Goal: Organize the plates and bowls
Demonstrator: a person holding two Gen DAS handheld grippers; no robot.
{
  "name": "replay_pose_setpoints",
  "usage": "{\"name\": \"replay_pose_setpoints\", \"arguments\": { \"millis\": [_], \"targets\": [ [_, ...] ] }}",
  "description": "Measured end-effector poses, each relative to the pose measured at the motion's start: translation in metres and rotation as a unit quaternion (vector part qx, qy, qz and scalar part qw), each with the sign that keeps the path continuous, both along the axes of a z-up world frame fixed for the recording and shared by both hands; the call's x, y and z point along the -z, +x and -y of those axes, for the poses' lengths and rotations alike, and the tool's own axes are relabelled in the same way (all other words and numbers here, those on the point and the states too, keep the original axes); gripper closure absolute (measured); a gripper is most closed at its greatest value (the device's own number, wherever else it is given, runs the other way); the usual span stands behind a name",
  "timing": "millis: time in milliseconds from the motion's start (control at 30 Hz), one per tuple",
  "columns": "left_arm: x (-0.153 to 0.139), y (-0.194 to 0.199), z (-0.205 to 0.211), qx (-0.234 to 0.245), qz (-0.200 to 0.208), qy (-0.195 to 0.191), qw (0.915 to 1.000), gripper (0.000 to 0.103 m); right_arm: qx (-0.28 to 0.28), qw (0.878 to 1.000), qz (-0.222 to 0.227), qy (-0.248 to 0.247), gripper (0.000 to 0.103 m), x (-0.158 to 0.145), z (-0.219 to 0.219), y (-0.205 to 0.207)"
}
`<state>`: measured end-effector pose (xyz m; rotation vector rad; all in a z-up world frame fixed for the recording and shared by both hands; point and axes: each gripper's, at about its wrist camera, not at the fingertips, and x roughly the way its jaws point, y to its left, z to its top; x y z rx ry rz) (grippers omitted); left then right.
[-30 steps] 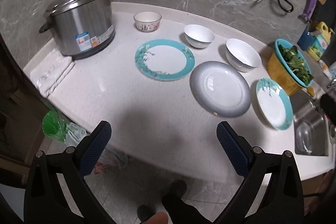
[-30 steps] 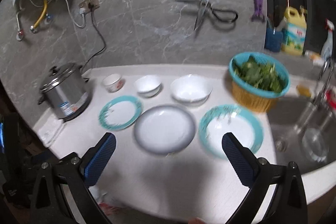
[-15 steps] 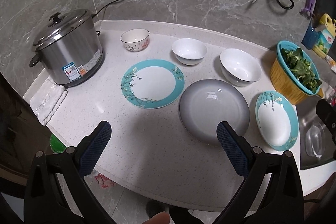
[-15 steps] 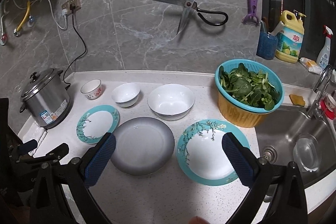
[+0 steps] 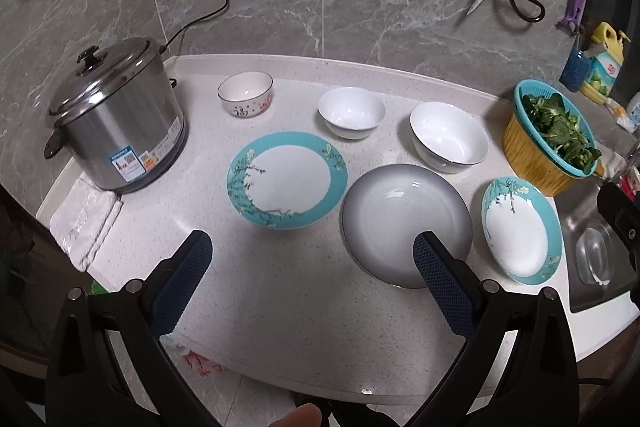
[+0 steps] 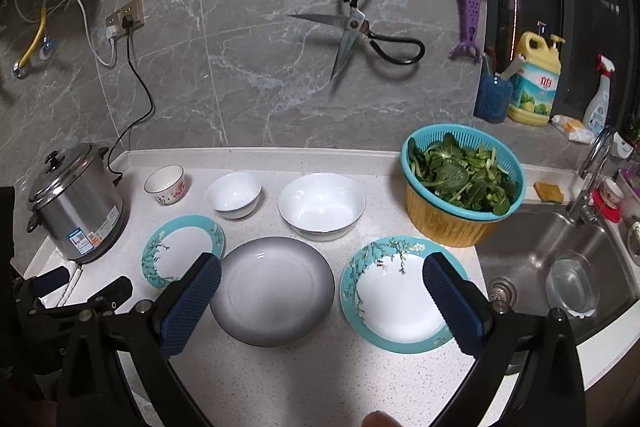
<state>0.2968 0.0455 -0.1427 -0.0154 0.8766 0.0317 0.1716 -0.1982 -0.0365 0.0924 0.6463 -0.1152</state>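
Both claws spread wide, holding nothing: left gripper (image 5: 306, 247) low centre of its frame, right gripper (image 6: 322, 271) likewise, both hovering above the speckled white countertop (image 6: 320, 367). Mid-frame row, apart, unstacked: small teal-rimmed floral plate (image 6: 182, 251), grey round plate (image 6: 272, 291), larger teal-rimmed floral plate (image 6: 394, 291). Beyond: small patterned bowl (image 6: 165, 184), white bowl (image 6: 234, 194), large white bowl (image 6: 322, 205). Probably laid out for sorting; nothing gathered yet

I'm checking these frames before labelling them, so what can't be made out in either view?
- Rice cooker label text: too small to read in both views.
- Gray plate near rim: covered by the left gripper finger in the left wrist view.
- Clear item in the sink: too distorted at the fisheye edge to identify.
- Floor litter below the counter edge: cut off by the gripper body in the left wrist view.
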Motion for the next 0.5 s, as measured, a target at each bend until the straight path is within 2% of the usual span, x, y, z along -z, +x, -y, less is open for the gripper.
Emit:
{"name": "replay_pose_setpoints", "arguments": {
  "millis": [300, 500],
  "targets": [
    [-0.003, 0.007, -0.014, 0.014, 0.002, -0.012, 0.9998, 0.001, 0.015, 1.0, 0.0, -0.01, 0.0, -0.004, -0.016, 0.0],
    [0.004, 0.016, -0.019, 0.022, -0.012, -0.021, 0.9995, 0.001, 0.017, 1.0, -0.01, -0.015, 0.0, -0.004, -0.027, 0.005]
  ]
}}
